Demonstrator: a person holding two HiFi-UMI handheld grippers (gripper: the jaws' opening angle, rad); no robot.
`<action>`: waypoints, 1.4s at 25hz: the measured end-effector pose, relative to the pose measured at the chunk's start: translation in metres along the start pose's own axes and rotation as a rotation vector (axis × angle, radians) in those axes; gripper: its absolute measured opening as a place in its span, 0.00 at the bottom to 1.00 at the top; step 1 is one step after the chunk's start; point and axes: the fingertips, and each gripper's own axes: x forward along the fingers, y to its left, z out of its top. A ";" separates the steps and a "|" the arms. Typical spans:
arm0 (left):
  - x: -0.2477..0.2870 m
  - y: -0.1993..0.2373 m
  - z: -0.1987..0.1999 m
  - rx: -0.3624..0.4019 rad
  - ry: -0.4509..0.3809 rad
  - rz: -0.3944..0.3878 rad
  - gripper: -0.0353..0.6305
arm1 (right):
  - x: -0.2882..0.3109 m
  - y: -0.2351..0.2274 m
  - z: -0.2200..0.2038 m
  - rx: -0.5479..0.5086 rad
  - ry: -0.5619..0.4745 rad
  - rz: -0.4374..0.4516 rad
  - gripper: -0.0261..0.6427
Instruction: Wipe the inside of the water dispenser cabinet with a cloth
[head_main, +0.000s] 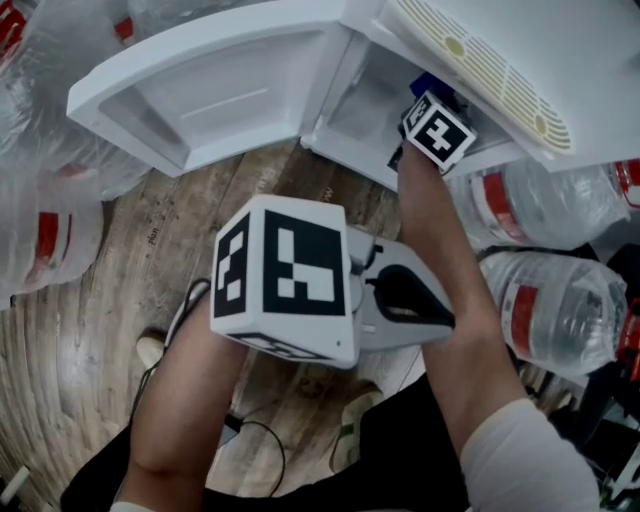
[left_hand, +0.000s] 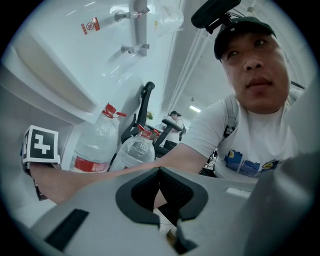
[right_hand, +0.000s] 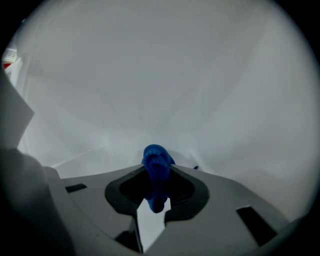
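The white water dispenser cabinet (head_main: 362, 100) stands open at the top of the head view, its door (head_main: 215, 90) swung out to the left. My right gripper (head_main: 432, 112) reaches into the opening; only its marker cube (head_main: 437, 131) shows there. In the right gripper view, my right gripper (right_hand: 156, 174) is shut on a bunched blue cloth (right_hand: 155, 162), close to the cabinet's white inner wall (right_hand: 165, 90). My left gripper (head_main: 410, 298) hangs back near my body, outside the cabinet. Its jaws (left_hand: 160, 175) are shut with nothing between them.
Large water bottles lie on the right (head_main: 560, 310) (head_main: 540, 200) and on the left (head_main: 40, 240) of the dispenser. A cream vented panel (head_main: 490, 70) overhangs the cabinet opening. A black cable (head_main: 260, 440) and my shoe (head_main: 150, 348) rest on the wooden floor (head_main: 110, 300).
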 end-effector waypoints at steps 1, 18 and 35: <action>-0.001 0.001 -0.001 -0.001 -0.001 0.003 0.06 | 0.002 -0.001 -0.006 0.006 0.016 -0.006 0.16; 0.001 0.004 -0.007 -0.007 0.015 0.014 0.06 | 0.005 -0.004 -0.080 0.037 0.178 -0.017 0.16; -0.006 -0.001 0.004 0.018 0.014 -0.016 0.06 | -0.039 0.004 0.024 0.150 -0.084 0.001 0.16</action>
